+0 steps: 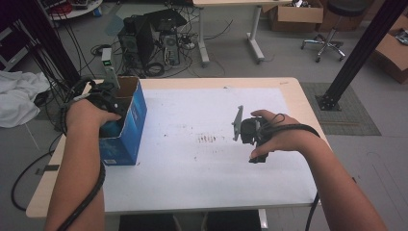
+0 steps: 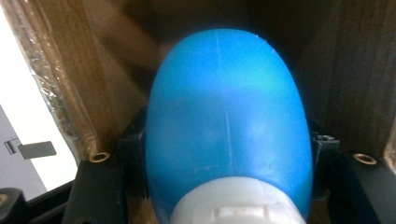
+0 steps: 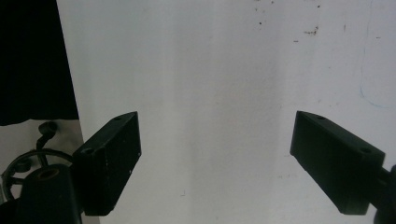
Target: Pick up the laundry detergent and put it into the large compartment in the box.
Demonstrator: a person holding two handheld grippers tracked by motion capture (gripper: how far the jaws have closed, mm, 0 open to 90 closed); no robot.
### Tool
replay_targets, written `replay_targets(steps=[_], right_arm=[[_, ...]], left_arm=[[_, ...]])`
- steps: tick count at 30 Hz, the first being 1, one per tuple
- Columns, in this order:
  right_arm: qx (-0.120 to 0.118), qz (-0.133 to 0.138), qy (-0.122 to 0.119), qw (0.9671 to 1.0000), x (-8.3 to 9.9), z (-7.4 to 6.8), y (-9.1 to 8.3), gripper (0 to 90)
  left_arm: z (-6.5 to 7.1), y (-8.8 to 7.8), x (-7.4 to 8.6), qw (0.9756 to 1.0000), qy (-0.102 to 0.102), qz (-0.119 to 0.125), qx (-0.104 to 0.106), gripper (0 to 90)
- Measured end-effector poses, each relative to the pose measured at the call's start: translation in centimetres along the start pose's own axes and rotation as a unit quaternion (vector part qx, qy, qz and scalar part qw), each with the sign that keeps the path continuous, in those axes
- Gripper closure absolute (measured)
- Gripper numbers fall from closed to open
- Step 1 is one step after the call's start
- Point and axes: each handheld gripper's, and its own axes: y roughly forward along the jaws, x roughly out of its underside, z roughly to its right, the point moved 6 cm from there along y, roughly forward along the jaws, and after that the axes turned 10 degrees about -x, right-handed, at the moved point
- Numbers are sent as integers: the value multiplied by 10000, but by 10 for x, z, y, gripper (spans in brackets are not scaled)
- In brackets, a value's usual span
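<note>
A blue plastic bottle (image 2: 226, 116) with a white cap fills the left gripper view, cap end toward the camera. My left gripper (image 2: 227, 144) is shut on it, one black jaw pressing on each side. The bottle and gripper sit inside an open blue cardboard box (image 1: 131, 120), whose brown inner walls surround them. In the high view my left gripper (image 1: 107, 102) reaches down into that box at the table's left edge. My right gripper (image 1: 252, 143) hovers over the white sheet right of centre. In its own view the right gripper (image 3: 215, 130) is open, jaws wide apart, nothing between them.
A white sheet (image 1: 192, 173) covers most of the wooden table (image 1: 303, 101), with small brown stains (image 1: 207, 138) near the middle. Cables trail from both grippers. Beyond the table are computer towers (image 1: 144, 41) and tangled wires; a white cloth (image 1: 19, 94) lies at left.
</note>
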Motion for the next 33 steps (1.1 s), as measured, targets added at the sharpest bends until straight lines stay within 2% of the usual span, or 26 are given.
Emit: replay_targets(steps=[6, 11, 21, 32, 33], right_arm=[[-23, -20, 21, 10000, 2, 0, 2, 166], [-38, -10, 3, 10000, 1, -1, 2, 166], [-22, -40, -1, 10000, 1, -1, 3, 166], [0, -16, -23, 10000, 0, -1, 2, 166], [-3, -15, -25, 10000, 0, -1, 3, 166]], left_arm=[[0, 0, 1, 10000, -1, -24, 10, 370], [0, -1, 1, 10000, 1, 63, -53, 364], [2, -2, 1, 10000, 1, 57, -29, 307], [4, -11, 2, 9999, 10, 113, -130, 284], [3, -13, 2, 9997, 27, 132, -187, 284]])
